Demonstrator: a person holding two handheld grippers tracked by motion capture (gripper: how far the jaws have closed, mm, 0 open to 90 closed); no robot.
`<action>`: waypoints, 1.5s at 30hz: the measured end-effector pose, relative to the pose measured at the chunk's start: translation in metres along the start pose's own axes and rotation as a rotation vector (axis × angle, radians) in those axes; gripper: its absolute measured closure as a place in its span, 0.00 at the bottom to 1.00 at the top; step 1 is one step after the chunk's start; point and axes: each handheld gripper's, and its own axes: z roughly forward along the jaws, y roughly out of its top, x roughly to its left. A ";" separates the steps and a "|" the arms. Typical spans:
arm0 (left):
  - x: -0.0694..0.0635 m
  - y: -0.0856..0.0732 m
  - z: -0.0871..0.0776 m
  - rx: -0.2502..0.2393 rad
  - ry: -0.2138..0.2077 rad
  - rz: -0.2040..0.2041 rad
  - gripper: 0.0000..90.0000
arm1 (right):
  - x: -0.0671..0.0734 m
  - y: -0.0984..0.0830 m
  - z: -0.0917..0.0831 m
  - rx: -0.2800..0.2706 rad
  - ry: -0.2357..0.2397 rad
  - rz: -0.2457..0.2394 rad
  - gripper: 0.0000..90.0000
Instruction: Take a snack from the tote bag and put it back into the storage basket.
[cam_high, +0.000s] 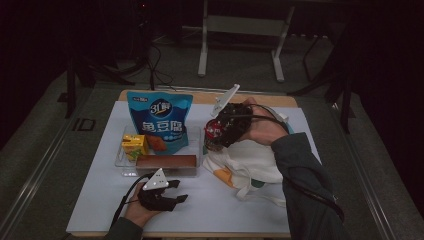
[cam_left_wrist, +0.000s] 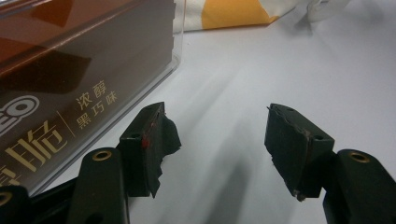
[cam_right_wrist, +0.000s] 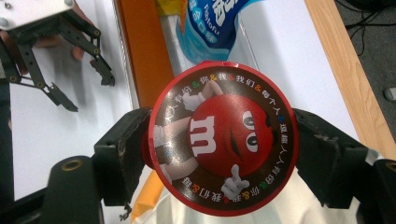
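Note:
My right gripper is shut on a round M&M's tub, held above the right end of the clear tray and the edge of a white tote bag. In the right gripper view the tub's red lid faces the camera with one black jaw pressed on each side of it. My left gripper lies low near the table's front edge, just in front of the tray. Its jaws stand open with nothing between them, over bare white table beside the brown box.
The tray holds a blue snack bag standing upright, a yellow juice box and a long brown chocolate box. The tote bag has a yellow patch. The table's wooden far edge runs behind. Dark floor and a stand lie beyond.

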 end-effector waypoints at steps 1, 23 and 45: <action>0.000 0.000 0.000 0.000 0.000 0.000 0.44 | 0.000 0.001 0.001 0.003 0.002 0.002 0.27; -0.001 0.000 0.000 -0.004 0.000 0.001 0.44 | 0.003 0.017 0.013 -0.036 0.007 -0.017 0.27; 0.000 0.000 -0.001 -0.006 -0.001 0.001 0.44 | 0.005 0.030 0.025 -0.056 0.022 -0.023 0.27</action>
